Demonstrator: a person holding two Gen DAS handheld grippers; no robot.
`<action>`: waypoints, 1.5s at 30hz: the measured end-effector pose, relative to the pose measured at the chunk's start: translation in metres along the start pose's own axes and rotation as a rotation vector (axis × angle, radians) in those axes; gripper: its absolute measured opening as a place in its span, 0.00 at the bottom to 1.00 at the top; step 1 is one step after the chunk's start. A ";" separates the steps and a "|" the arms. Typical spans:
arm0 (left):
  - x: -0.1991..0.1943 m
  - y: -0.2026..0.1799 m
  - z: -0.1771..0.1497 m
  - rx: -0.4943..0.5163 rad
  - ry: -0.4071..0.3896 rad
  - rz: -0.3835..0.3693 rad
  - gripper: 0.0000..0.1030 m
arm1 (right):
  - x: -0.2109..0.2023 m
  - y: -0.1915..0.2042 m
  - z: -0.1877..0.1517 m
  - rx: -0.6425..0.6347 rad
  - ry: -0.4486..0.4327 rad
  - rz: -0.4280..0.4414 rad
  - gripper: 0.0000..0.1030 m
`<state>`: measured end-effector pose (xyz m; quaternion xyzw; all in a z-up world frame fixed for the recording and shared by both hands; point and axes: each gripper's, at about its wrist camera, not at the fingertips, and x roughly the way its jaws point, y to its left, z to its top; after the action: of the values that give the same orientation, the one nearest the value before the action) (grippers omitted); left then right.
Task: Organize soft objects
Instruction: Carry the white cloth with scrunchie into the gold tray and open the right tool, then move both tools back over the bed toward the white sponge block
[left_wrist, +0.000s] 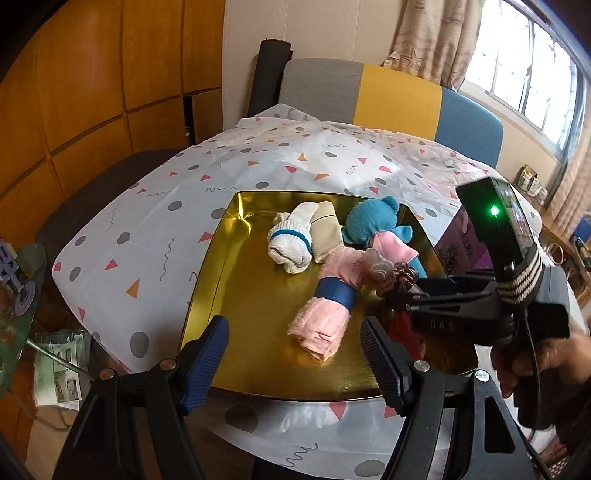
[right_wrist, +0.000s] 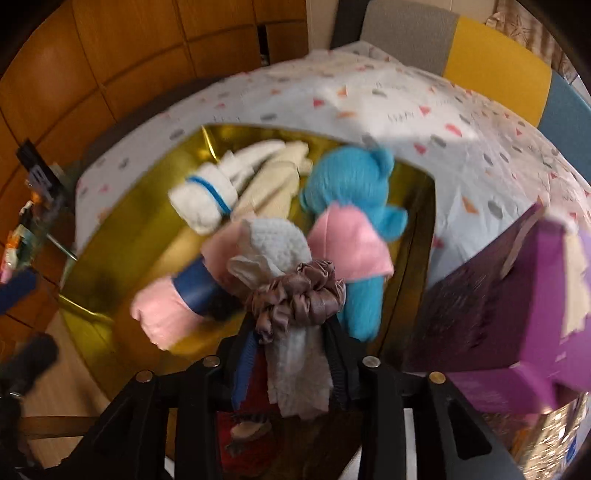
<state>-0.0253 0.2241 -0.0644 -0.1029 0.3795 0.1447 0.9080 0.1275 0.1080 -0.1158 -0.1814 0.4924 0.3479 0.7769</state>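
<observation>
A gold tray (left_wrist: 236, 295) on the table holds a white sock roll with a blue stripe (left_wrist: 290, 243), a beige roll (left_wrist: 327, 230), a blue plush bear with a pink cloth (left_wrist: 373, 225) and a pink towel roll with a blue band (left_wrist: 325, 314). My left gripper (left_wrist: 293, 345) is open and empty above the tray's near edge, around the pink roll's end. My right gripper (right_wrist: 291, 354) is shut on a white cloth bundle tied with a mauve scrunchie (right_wrist: 299, 295), held above the tray (right_wrist: 122, 206); it also shows in the left wrist view (left_wrist: 391, 273).
The table wears a white cloth with dots and triangles (left_wrist: 258, 158). A purple box (right_wrist: 517, 306) stands right of the tray. A grey, yellow and blue chair back (left_wrist: 388, 96) is behind the table. A glass side table with clutter (left_wrist: 18, 295) is at left.
</observation>
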 end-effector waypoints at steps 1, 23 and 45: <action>0.000 0.000 0.000 0.001 0.001 0.000 0.72 | 0.000 0.000 -0.002 0.002 -0.002 0.002 0.41; -0.008 -0.020 0.001 0.059 -0.016 -0.009 0.72 | -0.119 -0.034 -0.040 -0.019 -0.318 -0.050 0.59; -0.021 -0.068 0.000 0.187 -0.032 -0.033 0.72 | -0.186 -0.319 -0.199 0.702 -0.338 -0.527 0.59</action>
<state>-0.0164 0.1567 -0.0443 -0.0217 0.3750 0.0956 0.9218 0.1792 -0.3040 -0.0590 0.0326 0.3840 -0.0240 0.9224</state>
